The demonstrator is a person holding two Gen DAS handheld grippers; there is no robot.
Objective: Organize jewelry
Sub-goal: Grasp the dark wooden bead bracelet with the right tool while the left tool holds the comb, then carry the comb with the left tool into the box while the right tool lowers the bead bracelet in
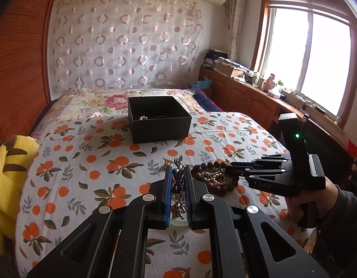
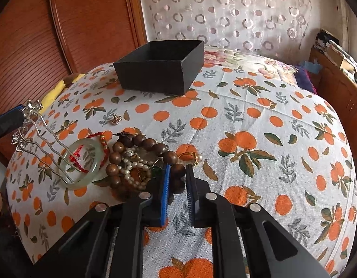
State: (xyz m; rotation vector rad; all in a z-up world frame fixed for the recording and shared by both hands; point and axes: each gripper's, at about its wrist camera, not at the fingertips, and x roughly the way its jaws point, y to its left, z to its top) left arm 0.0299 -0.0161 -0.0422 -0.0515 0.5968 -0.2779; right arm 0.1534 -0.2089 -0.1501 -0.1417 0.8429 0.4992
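Now the left tongs (image 1: 178,180) grip the silver hairpin (image 2: 34,134) clear of the bed (image 2: 248,120) while the right tongs (image 2: 178,173) pinch a wooden bead bracelet (image 2: 155,148) in the pile just ahead; next, likely lift both toward the black box (image 2: 159,74) beyond.

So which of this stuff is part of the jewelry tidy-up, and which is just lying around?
Job:
black box
hair comb, in left gripper
wooden beads, right gripper closed on them
jade bangle
pearls
red cord

Lying about:
yellow plush
pink figurine
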